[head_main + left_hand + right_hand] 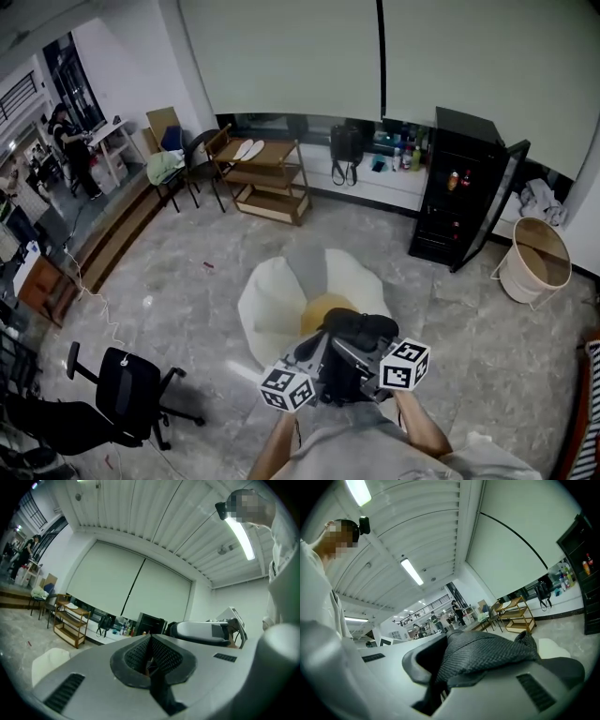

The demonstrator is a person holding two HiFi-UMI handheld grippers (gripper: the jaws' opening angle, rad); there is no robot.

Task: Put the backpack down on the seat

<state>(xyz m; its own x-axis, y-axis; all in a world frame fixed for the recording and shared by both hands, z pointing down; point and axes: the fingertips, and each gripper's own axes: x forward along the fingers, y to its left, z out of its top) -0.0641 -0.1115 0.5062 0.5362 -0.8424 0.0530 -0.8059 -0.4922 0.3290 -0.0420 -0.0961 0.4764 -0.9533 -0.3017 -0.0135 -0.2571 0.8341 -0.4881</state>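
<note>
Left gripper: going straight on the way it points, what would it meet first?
Nothing near. The left gripper points past the white seat, which lies low on its left. First in line is probably the black cabinet across the room; depth is unclear.

No legible text or numbers; labels on bottles (405, 155) too small to read.

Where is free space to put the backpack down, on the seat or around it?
The white seat is bare on top beyond the backpack. Bare floor lies between it, the wooden shelf and the office chair. It is crowded along the wall: shelf, fridge, basket.
</note>
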